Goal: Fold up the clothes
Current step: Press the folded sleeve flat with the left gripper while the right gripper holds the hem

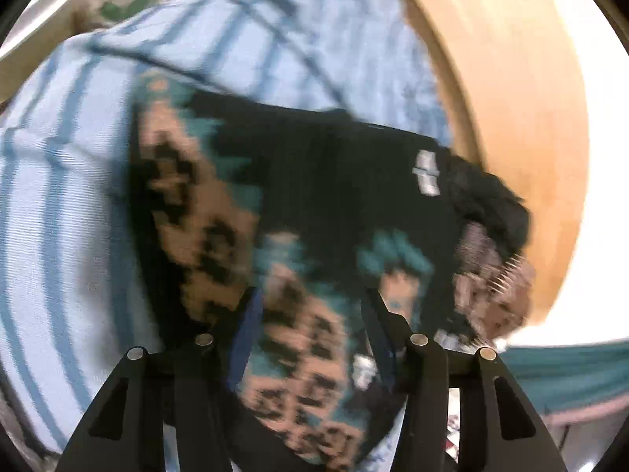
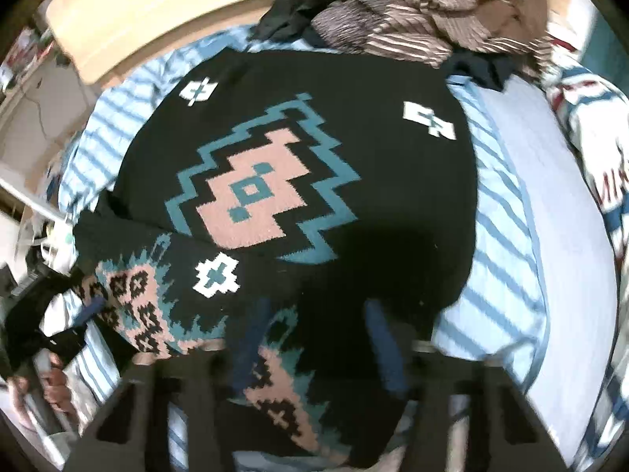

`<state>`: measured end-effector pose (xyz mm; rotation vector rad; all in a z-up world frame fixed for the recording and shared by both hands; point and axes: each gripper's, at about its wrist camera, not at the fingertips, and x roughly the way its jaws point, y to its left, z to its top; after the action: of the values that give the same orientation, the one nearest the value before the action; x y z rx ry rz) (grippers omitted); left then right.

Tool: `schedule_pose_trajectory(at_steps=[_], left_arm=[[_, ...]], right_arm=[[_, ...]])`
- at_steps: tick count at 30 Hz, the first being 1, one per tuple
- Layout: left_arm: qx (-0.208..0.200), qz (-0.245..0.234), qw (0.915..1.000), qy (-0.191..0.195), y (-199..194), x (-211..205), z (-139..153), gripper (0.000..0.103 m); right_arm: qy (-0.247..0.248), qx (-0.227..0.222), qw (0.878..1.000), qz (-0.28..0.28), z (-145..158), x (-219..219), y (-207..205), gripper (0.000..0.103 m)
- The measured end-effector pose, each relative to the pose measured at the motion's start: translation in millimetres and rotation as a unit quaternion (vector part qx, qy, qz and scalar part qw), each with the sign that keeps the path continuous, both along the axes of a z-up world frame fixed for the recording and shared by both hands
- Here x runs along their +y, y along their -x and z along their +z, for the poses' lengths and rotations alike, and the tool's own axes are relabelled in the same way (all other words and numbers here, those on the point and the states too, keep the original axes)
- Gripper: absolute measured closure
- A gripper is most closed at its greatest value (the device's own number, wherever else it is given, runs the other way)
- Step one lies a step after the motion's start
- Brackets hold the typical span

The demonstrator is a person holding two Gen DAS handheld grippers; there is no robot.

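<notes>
Black knitted sweater with pink-and-teal stepped pattern (image 2: pixel 298 165) lying on blue-striped bedsheet (image 2: pixel 507 244), sleeve folded in.

Left gripper (image 1: pixel 310 314) standing part open over knit, gripping nothing.

Right gripper (image 2: pixel 314 334) part open; grip unclear through blur.

Risk: loose knit snagging on fingers, fold dragging undone; heap of striped brown clothes (image 2: pixel 424 27) crowding top edge.

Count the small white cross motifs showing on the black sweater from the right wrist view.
3: upper left, upper right, and lower left near the folded sleeve. More may be hidden under folds.

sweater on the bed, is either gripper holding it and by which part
It cannot be told: the black knitted sweater with pink and teal pattern lies between the fingers of the left gripper and right gripper, but blur hides any pinch.
</notes>
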<state>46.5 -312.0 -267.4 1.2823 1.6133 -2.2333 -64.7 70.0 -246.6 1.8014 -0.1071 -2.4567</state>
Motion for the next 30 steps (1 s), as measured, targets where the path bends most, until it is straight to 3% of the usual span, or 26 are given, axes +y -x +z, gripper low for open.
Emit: schedule_pose_trajectory(at_steps=[3,4,7,10,11,13,16,18,21,24,25,29,30], left_arm=[[0.037,-0.108,0.9925,0.044,12,45,20,0.084],[0.038,-0.146,0.9868,0.058,13,65,21,0.088],[0.024,-0.255,0.9651,0.054,15,135,7,0.091],[-0.003,-0.355,0.9332,0.054,19,199,-13,0.091],[-0.018,-0.387,0.9196,0.068,20,220,-21,0.091],[-0.037,-0.418,0.9047,0.075,15,244,-35,0.091],[-0.054,-0.428,0.8997,0.064,4,263,-47,0.091],[-0.064,-0.444,0.8918,0.061,3,271,-51,0.091],[-0.069,-0.471,0.8770,0.064,-1,281,-54,0.091],[-0.078,-0.473,0.8769,0.034,-6,274,-61,0.091],[-0.082,-0.469,0.8792,0.020,-6,269,-63,0.091],[-0.070,-0.448,0.8911,-0.024,0,243,-52,0.091],[-0.059,-0.431,0.9001,-0.025,3,228,-45,0.091]], right_arm=[[-0.017,-0.048,0.998,0.026,-18,10,14,0.067],[-0.029,-0.062,0.997,0.026,-24,15,17,0.068],[-0.025,-0.077,0.996,-0.026,-28,50,23,0.068],[-0.012,-0.075,0.994,-0.083,-20,87,21,0.066],[-0.021,-0.074,0.993,-0.086,-18,93,19,0.066],[-0.033,-0.069,0.994,-0.078,-15,96,15,0.066],[-0.005,-0.075,0.996,-0.056,-22,89,14,0.065],[0.011,-0.085,0.996,-0.035,-32,77,17,0.066],[-0.015,-0.114,0.993,-0.002,-56,60,24,0.067],[-0.053,-0.157,0.986,-0.014,-83,66,29,0.061],[-0.044,-0.165,0.985,-0.030,-87,74,29,0.050],[0.013,-0.135,0.990,-0.047,-58,79,14,0.058],[0.020,-0.122,0.992,-0.040,-48,76,8,0.058]])
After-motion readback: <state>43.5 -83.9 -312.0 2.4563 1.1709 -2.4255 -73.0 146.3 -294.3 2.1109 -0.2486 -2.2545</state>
